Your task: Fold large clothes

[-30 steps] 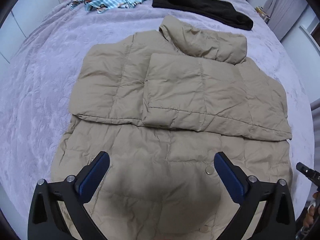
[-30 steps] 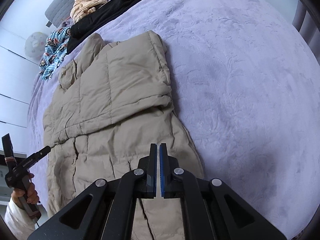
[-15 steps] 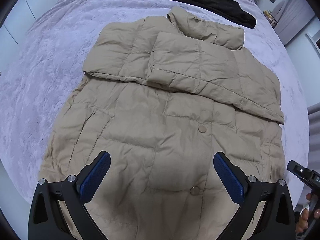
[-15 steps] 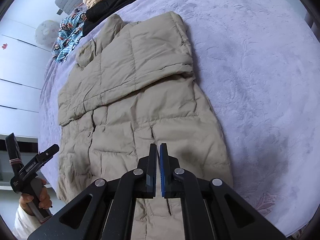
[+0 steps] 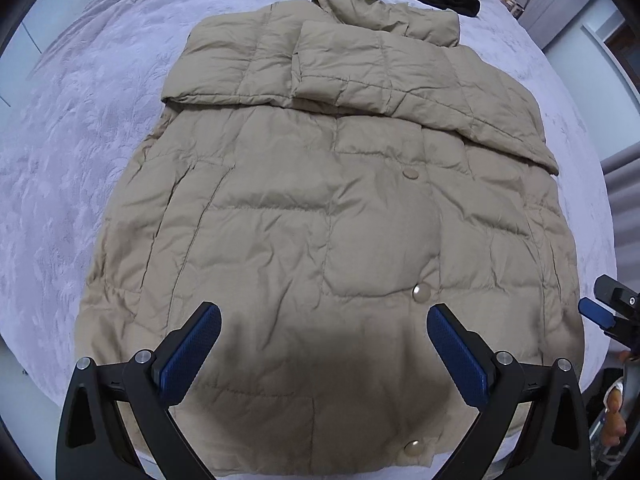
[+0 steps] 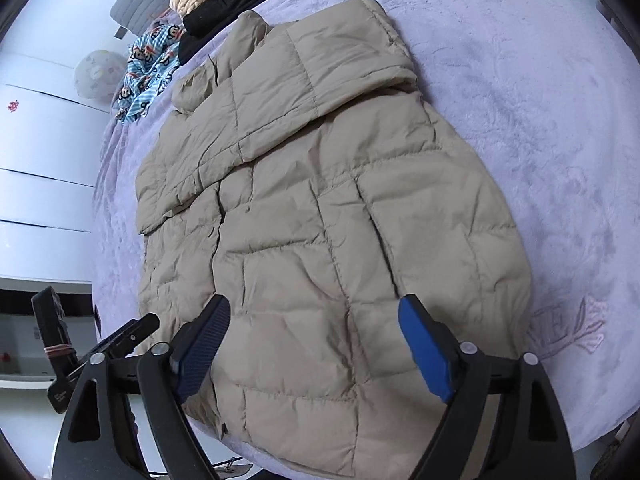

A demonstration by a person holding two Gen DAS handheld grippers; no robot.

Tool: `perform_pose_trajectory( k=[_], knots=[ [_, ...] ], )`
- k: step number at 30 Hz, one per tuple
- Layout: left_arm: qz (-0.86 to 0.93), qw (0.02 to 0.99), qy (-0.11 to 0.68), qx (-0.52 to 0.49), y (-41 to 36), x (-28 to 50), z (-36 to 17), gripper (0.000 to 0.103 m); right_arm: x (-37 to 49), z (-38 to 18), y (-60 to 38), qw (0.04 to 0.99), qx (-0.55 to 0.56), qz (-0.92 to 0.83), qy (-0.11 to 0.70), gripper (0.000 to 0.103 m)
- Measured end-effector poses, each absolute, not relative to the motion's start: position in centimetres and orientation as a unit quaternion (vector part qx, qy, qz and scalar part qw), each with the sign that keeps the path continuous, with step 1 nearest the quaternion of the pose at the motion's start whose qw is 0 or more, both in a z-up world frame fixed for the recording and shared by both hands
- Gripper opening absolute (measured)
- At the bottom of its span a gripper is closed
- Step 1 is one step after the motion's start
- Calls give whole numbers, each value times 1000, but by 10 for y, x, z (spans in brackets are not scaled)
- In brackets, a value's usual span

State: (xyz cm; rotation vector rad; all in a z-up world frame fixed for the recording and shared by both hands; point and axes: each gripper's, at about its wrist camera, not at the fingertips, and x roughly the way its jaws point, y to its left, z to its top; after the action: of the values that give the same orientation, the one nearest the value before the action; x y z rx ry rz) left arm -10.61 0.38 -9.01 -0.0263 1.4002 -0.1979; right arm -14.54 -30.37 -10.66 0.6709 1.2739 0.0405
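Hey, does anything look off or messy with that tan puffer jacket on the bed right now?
Nothing stands out. The tan puffer jacket lies flat on the lilac bedspread, both sleeves folded across its chest, no tears or spills visible.

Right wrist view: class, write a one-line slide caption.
Right gripper, fingers opening with nothing between them, above the hem of a beige quilted puffer jacket, sleeves folded across, on a lilac plush bedspread.
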Motion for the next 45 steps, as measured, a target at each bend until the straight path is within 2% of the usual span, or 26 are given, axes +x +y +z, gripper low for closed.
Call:
perform_pose_trajectory(
  k=[2, 12, 19, 27, 31, 40, 42, 43, 44, 45],
  knots=[
    [-96, 756, 647, -6, 11, -114, -92, 103, -154, -106, -293, 752, 311, 16, 581, 103],
    [-123, 752, 647, -7, 56, -141, -86, 103, -197, -116, -266, 738, 373, -6, 563, 103],
    [-137, 747, 646, -71, 123, -165, -81, 103, -232, -127, -281, 707, 443, -17, 552, 103],
    [-192, 677, 677, -215, 184, -201, -100, 103, -285, -129, -314, 686, 515, -45, 512, 103],
    [-185, 649, 697, -241, 182, -209, -121, 103, -307, -147, -316, 655, 554, -56, 511, 103],
    [-159, 654, 677, -296, 156, -182, -150, 103, -315, -179, -315, 619, 606, -62, 496, 103],
    [-148, 662, 670, -302, 154, -176, -149, 102, -313, -184, -321, 616, 617, -66, 486, 103],
    [-146, 666, 666, -304, 153, -173, -148, 95, -313, -187, -322, 612, 625, -69, 480, 102],
    [-143, 669, 665, -299, 151, -171, -147, 84, -312, -190, -323, 607, 632, -72, 476, 101],
    [-140, 670, 667, -293, 150, -169, -147, 79, -312, -192, -324, 603, 637, -73, 474, 97]
  ],
)
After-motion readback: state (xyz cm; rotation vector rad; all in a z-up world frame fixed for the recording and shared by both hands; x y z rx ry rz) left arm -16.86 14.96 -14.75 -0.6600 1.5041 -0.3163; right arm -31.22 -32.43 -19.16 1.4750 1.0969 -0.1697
